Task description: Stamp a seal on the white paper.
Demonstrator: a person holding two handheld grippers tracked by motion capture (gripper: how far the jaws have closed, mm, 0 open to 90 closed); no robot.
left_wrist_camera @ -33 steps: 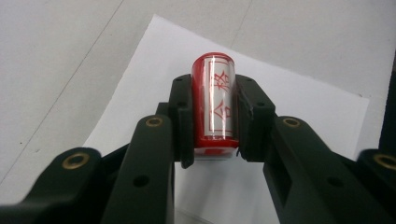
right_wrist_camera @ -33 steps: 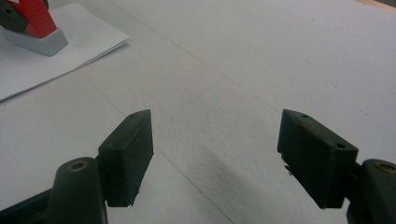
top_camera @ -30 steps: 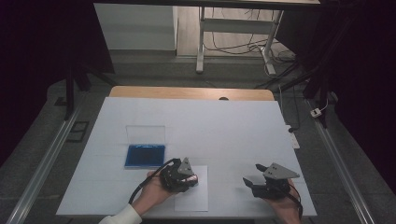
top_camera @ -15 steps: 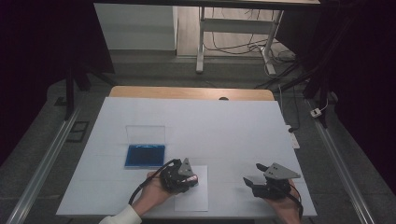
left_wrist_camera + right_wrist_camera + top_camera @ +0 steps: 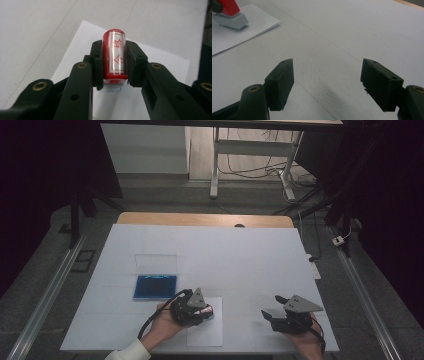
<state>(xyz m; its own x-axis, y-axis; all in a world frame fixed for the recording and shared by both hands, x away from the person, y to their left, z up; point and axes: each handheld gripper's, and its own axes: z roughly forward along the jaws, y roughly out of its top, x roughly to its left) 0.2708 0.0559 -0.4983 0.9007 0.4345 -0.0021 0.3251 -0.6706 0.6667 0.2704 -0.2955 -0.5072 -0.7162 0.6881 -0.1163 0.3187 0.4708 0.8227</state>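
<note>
A: Left tool (image 5: 113, 66) is clamped on the red cylindrical stamp with a clear window and red characters (image 5: 114, 53). Its grey base presses on the white paper sheet (image 5: 205, 330) near the front edge of the white-covered worktop (image 5: 240, 255).

B: Change against the frames just before?

A: None visible. Both hands sit where they were, stamp down on the sheet throughout. I judge this a held press, imprint forming, lift not yet begun.

B: Right tool?

A: Right tool (image 5: 327, 82) hovers with jaws wide apart, holding nothing, well apart from the sheet, to its right.

B: Surroundings?

A: Blue ink pad in an open clear-lidded case (image 5: 155, 285) lies behind and left of the sheet, just beside the left hand (image 5: 162, 327). Nothing blocks a straight lift. The sheet looks unpinned; it may cling to the stamp.
</note>
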